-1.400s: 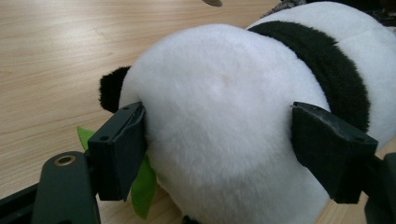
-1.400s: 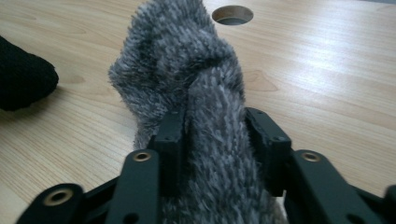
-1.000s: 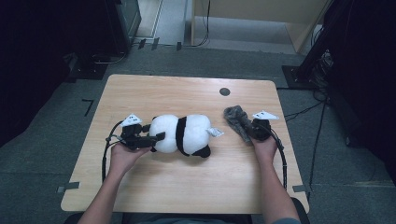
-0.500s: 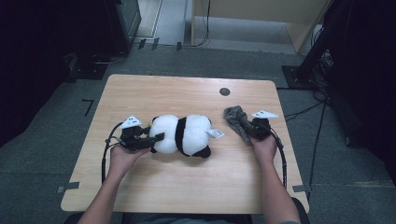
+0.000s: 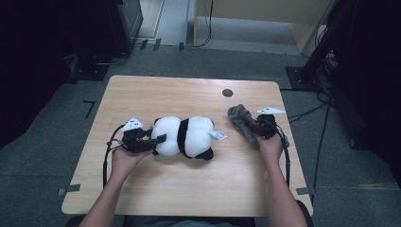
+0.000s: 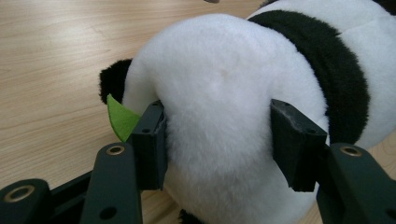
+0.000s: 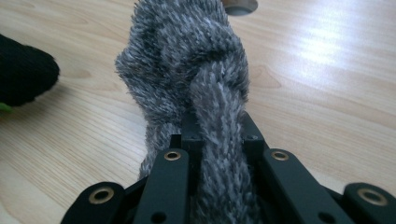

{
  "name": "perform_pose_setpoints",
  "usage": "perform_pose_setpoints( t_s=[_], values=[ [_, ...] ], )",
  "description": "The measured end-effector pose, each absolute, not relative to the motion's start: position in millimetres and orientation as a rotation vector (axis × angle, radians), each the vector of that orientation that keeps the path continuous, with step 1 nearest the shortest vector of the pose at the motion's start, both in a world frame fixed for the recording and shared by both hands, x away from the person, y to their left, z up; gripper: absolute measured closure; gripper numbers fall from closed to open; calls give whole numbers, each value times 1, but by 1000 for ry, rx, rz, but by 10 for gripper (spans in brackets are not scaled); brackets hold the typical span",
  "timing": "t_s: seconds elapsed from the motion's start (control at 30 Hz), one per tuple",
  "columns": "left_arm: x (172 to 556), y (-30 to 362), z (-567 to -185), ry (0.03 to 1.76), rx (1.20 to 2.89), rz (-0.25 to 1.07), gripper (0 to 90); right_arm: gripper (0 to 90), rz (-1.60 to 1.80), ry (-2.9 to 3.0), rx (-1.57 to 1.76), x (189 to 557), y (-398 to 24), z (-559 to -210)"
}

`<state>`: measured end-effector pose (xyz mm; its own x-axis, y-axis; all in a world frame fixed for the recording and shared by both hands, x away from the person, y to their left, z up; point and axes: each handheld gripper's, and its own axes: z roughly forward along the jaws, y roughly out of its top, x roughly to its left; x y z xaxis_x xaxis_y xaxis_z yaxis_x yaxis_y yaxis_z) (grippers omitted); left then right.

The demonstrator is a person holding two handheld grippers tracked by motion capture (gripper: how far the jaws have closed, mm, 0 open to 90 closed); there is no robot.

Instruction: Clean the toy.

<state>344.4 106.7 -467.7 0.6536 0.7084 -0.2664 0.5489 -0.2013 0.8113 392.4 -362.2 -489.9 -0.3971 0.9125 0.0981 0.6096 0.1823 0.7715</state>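
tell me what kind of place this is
Probably a lab or recording room, not a home: a lone wooden table on grey carpet, dark equipment racks around it, and cables trailing over the floor.

Fluffy plush panda (image 5: 187, 137), shaggy grey knitted cloth (image 5: 241, 120), smooth pale wood table (image 5: 189, 94), matt black plastic claws.

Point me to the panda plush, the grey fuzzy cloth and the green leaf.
panda plush (image 5: 189, 136), high view, on its black middle band.
grey fuzzy cloth (image 7: 187, 60), right gripper view, on the knotted bunch.
green leaf (image 6: 120, 119), left gripper view, on its flat face.
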Motion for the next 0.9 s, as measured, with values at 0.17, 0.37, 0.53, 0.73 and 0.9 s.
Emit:
perform_pose_setpoints(
  t_s=[0.17,0.37,0.53,0.73,0.9],
  values=[
    [344,107,-467,995,1880,203,441,788,1105,2083,1439,390,-358,-479],
    [343,106,-467,997,1882,210,444,789,1136,2087,1409,384,-349,-463],
    [342,106,-467,996,1880,216,444,788,1099,2131,1344,380,-334,-453],
    [342,105,-467,1004,1871,224,464,787,1118,2183,1324,382,-320,-442],
    [341,105,-466,1017,1871,219,470,788,1110,2222,1304,383,-315,-427]
  ],
)
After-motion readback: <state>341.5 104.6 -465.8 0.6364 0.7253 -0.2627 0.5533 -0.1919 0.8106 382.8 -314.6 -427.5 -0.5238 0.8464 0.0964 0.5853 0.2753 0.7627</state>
